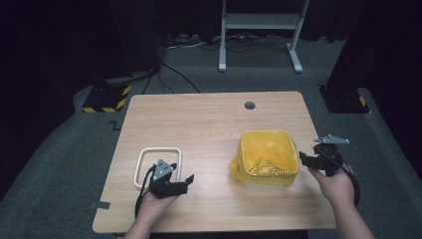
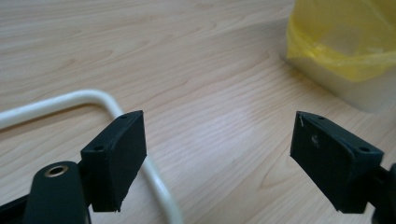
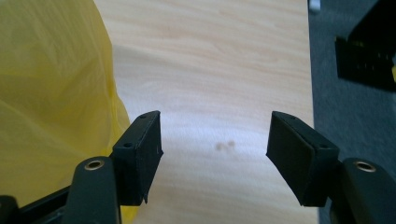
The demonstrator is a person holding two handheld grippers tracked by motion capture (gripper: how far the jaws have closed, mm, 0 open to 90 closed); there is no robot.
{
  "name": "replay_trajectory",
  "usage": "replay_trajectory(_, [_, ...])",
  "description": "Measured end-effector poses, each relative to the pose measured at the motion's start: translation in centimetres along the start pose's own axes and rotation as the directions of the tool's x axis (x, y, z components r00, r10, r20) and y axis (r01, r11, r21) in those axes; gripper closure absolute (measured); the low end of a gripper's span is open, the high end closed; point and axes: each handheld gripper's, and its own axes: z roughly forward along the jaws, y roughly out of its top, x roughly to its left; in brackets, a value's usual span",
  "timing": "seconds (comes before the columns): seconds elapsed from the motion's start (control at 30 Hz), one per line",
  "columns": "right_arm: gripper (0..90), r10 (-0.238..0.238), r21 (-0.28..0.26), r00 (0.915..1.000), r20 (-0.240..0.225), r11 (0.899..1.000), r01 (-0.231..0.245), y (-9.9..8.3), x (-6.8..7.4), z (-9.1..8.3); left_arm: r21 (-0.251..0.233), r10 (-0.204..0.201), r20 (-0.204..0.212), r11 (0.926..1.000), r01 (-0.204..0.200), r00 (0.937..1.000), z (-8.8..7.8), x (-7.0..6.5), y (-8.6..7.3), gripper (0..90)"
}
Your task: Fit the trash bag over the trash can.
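So the bin (image 1: pixel 269 159) with its yellow bag (image 1: pixel 266 144) sits right of the table's (image 1: pixel 209 124) middle. Right gripper (image 1: pixel 309 160) hangs just off the bin's right side, hand (image 1: pixel 337 183) below it, jaws apart with only bare wood between them. Left gripper (image 1: pixel 183 182) is well left of the bin, aimed at it, jaws wide and empty, over the white frame's (image 1: pixel 158 167) corner. The bin's base is cut off in the right gripper view, and what's printed inside the bag is too small to read.

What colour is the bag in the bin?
The plastic bag lining the bin is yellow, clearest in the high view.
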Motion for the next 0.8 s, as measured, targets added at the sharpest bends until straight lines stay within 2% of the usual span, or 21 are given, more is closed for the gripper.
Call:
replay_trajectory(0.07, [35.2, 0.017, -0.052, 0.9998, -0.011, 0.999, -0.018, -0.6, 0.0, 0.4, -0.013, 0.011, 0.0, 0.9999, -0.011, 0.9999, 1.0, -0.8, 0.6, 17.1])
replay_trajectory(0.1, [35.1, 0.018, -0.081, 0.9998, 0.0, 0.997, -0.018, -0.9, 0.1, 0.6, -0.023, 0.009, 0.007, 0.9997, -0.009, 0.9999, 1.7, -1.2, 1.0, 16.9])
replay_trajectory(0.23, [35.5, 0.014, -0.187, 0.9997, 0.022, 0.982, -0.009, -1.9, 0.3, 1.3, -0.058, 0.006, 0.016, 0.9983, -0.005, 0.9999, 4.6, -3.1, 2.7, 17.0])
replay_trajectory(0.33, [33.8, 0.01, -0.229, 0.9999, 0.012, 0.974, -0.007, -2.6, 0.3, 1.7, -0.067, 0.014, 0.026, 0.9977, -0.012, 0.9996, 6.6, -4.6, 3.9, 17.0])
replay_trajectory(0.43, [34.3, -0.009, -0.242, 0.9994, -0.034, 0.97, 0.0, -3.2, 0.5, 2.2, -0.065, 0.017, 0.022, 0.9978, -0.015, 0.9996, 7.8, -5.2, 4.4, 17.0])
replay_trajectory(0.5, [34.5, -0.035, -0.265, 0.9985, -0.043, 0.964, 0.022, -3.4, 0.9, 2.2, -0.063, 0.008, 0.023, 0.998, -0.007, 0.9997, 8.2, -5.3, 4.6, 17.0])
replay_trajectory(0.57, [34.6, -0.082, -0.291, 0.9953, -0.051, 0.955, 0.064, -3.6, 1.8, 2.2, -0.061, 0.012, 0.024, 0.9981, -0.011, 0.9996, 8.4, -5.4, 4.6, 17.1])
replay_trajectory(0.6, [37.6, -0.098, -0.295, 0.9938, -0.053, 0.952, 0.078, -3.6, 2.1, 2.2, -0.057, 0.016, 0.023, 0.9982, -0.015, 0.9996, 8.4, -5.4, 4.5, 17.1])
replay_trajectory(0.7, [36.6, -0.139, -0.316, 0.9875, -0.074, 0.943, 0.109, -3.6, 3.4, 2.0, -0.045, 0.018, 0.012, 0.9988, -0.018, 0.9998, 7.9, -4.9, 3.9, 17.1])
replay_trajectory(0.8, [37.2, -0.185, -0.329, 0.9797, -0.076, 0.932, 0.151, -3.3, 5.3, 1.9, -0.044, 0.01, 0.0, 0.999, -0.01, 1.0, 7.0, -4.0, 3.0, 17.1])
